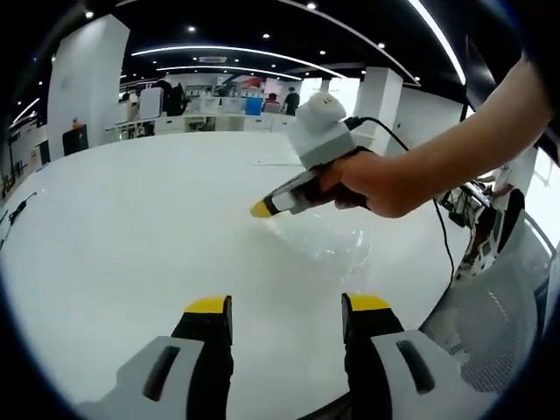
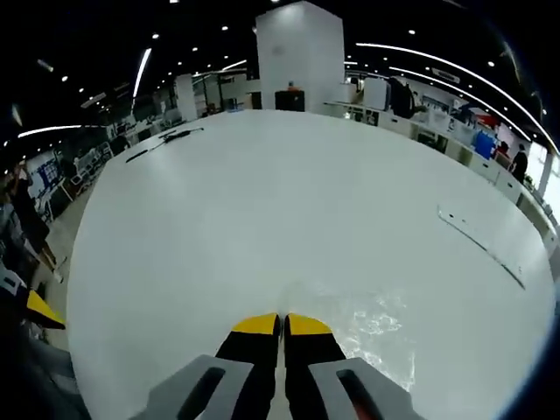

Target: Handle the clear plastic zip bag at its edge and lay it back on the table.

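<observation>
My right gripper, seen in right gripper view: yellow-tipped jaws pressed together, barely a slit btwn them, tips down at the table. The clear zip bag lies flat on the white top just right of the tips and runs back under/alongside the right jaw. Looks like the jaws are pinched on its near edge, but the film is so clear I can't tell for sure whether any of it sits btwn the tips.

In left gripper view the same right gripper comes in from the right w/ my hand wrapped round its handle, black cable trailing off behind. Its yellow tip points left and down, touching at the bag's left edge. The bag shows only as glints and wrinkles on the white surface; it spreads from that tip toward the right and toward me. Outline too faint to call a long axis or which end has the zip.

My left gripper: jaws wide apart, nothing btwn them, held above bare table on the near side of the bag, not touching it.

Further out: a thin flat strip lies on the table toward the far right edge, well apart from the bag. Mesh chair just off the table's right side.
</observation>
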Motion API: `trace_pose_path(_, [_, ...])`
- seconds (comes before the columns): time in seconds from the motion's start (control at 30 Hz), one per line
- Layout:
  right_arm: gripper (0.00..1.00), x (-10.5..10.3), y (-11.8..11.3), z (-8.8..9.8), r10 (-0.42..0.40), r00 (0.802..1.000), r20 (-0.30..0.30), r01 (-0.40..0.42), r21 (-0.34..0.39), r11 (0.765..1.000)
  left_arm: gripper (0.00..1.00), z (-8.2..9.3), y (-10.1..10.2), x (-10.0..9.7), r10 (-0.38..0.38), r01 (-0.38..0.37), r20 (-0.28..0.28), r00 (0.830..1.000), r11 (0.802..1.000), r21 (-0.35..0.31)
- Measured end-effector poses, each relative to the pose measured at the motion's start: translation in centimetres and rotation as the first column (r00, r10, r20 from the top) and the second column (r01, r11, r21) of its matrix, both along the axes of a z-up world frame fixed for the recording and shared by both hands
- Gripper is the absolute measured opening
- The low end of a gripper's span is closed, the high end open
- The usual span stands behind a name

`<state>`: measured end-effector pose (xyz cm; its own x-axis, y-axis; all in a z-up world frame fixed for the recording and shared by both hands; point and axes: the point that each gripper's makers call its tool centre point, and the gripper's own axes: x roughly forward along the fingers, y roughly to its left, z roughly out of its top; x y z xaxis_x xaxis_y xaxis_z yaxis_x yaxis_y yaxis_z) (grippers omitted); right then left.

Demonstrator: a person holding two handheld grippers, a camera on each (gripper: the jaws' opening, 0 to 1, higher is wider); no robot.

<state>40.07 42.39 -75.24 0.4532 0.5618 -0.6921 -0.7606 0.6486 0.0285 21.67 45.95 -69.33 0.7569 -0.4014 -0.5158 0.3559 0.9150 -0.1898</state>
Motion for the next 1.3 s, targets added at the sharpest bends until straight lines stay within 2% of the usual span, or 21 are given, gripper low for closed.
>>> trace_pose_path(0.2, [0.00, -0.9, -1.0, 2.4, 0.046, 0.998, 0.048, -0.047, 0.008, 0.999, 0.48, 0.1, 0.1, 0.1, 0.005, -0.005, -0.002, 1.000, 1.000, -0.006])
trace_pose_path(0.27, [0.00, -1.1, -1.1, 2.4, 0.068, 0.996, 0.060, -0.067, -0.007, 0.998, 0.48, 0.1, 0.2, 0.1, 0.010, -0.010, -0.007, 1.000, 1.000, -0.012])
trace_pose_path(0.5, [0.00, -4.1, -1.6, 3.8, 0.157, 0.982, 0.102, -0.154, -0.039, 0.987, 0.47, 0.4, -0.6, 0.1, -0.013, 0.013, -0.008, 1.000, 1.000, 0.003])
trace_pose_path(0.57, [0.00, -5.2, -1.6, 4.1, 0.199, 0.973, 0.114, -0.193, -0.063, 0.979, 0.46, 0.6, -0.7, 0.1, -0.015, 0.015, -0.008, 1.000, 1.000, 0.002])
trace_pose_path(0.67, [0.00, -7.1, -1.6, 4.1, 0.293, 0.946, 0.140, -0.277, -0.124, 0.953, 0.46, 0.6, -0.2, 0.9, -0.002, 0.002, -0.010, 1.000, 1.000, -0.009])
trace_pose_path(0.77, [0.00, -8.8, -1.5, 4.2, 0.321, 0.936, 0.143, -0.303, -0.131, 0.944, 0.44, 0.8, 0.5, 1.6, 0.029, -0.029, -0.008, 1.000, 0.999, -0.027])
trace_pose_path(0.83, [0.00, -9.8, -1.5, 4.2, 0.342, 0.928, 0.144, -0.323, -0.143, 0.936, 0.42, 0.8, 1.0, 2.1, 0.044, -0.044, -0.002, 0.999, 0.999, -0.015])
trace_pose_path(1.0, [0.00, -11.7, -1.5, 3.9, 0.438, 0.886, 0.155, -0.405, -0.201, 0.892, 0.40, 0.5, 2.1, 3.5, 0.053, -0.053, -0.005, 0.999, 0.999, -0.008])
trace_pose_path(1.13, [0.00, -12.4, -1.6, 3.8, 0.448, 0.880, 0.160, -0.414, -0.206, 0.887, 0.36, 0.9, 2.2, 4.3, 0.078, -0.078, 0.002, 0.997, 0.997, -0.026])
trace_pose_path(1.3, [0.00, -13.3, -1.5, 3.6, 0.483, 0.860, 0.164, -0.444, -0.225, 0.867, 0.34, 0.6, 2.2, 5.3, 0.070, -0.070, -0.006, 0.998, 0.997, -0.024])
